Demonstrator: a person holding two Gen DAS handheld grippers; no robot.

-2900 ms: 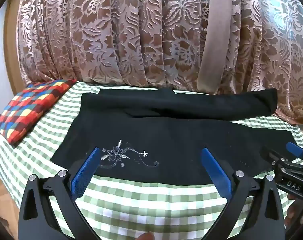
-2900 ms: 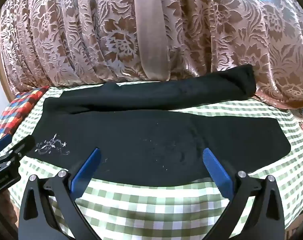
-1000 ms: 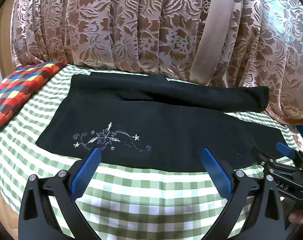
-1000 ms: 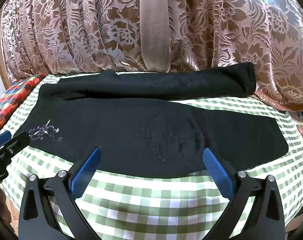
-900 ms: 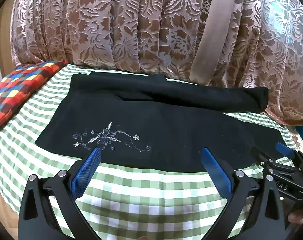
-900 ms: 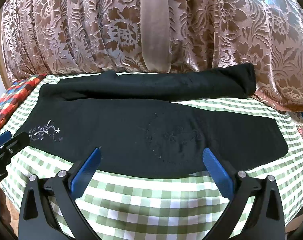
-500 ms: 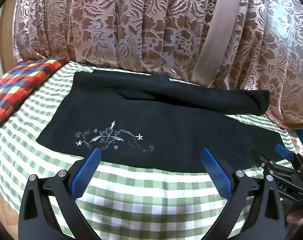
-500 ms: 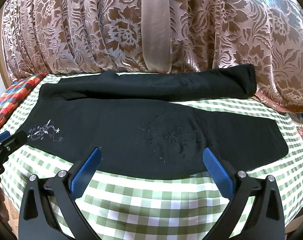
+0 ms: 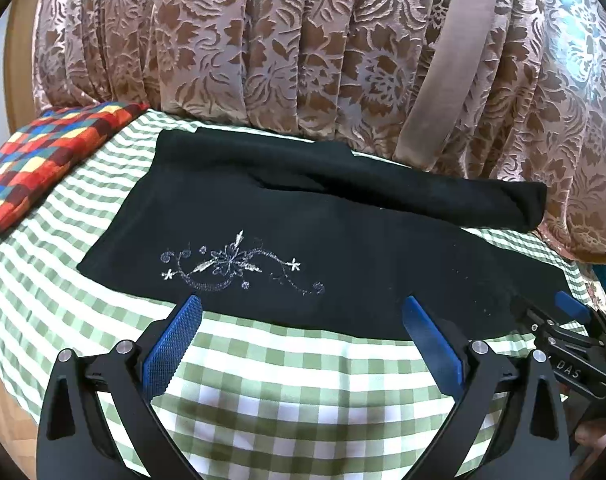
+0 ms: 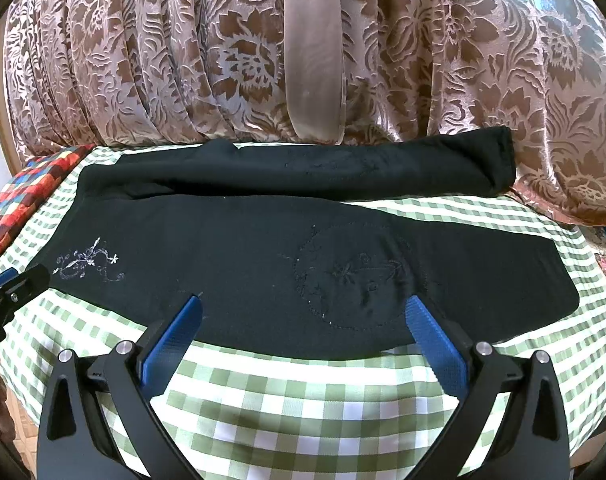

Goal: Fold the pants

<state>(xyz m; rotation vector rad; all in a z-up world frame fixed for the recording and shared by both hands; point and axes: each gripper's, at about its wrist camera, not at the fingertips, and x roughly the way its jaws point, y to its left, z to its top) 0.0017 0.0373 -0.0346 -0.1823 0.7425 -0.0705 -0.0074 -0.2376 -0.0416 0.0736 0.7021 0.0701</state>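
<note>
Hanging behind everything, a brown floral curtain (image 10: 423,60) fills the upper half of both views, from nine o'clock round to three o'clock. Below it, a green-checked tablecloth (image 10: 303,400) is spread over the table, and a multicoloured patchwork cushion (image 9: 43,152) is seen at about ten o'clock in the left wrist view.

The black pants (image 10: 263,264) are laid lengthwise across the cloth at the centre of both views. One leg is stretched flat nearest the grippers; the other leg (image 10: 303,172) is gathered into a bunched roll along the far edge at twelve o'clock, against the curtain. A white floral embroidery (image 9: 231,266) is shown on the flat leg towards nine o'clock in the right wrist view.

As judged from this layout, little of the folding is done: the garment is spread out but no neat fold is visible, and the legs remain to be aligned and the length doubled.

The left gripper (image 9: 301,324) is held at six o'clock, just short of the near hem, its jaws spread wide and nothing held. The right gripper (image 10: 303,324) is likewise spread wide and empty, its tips over the near edge of the fabric; contact cannot be told.
</note>
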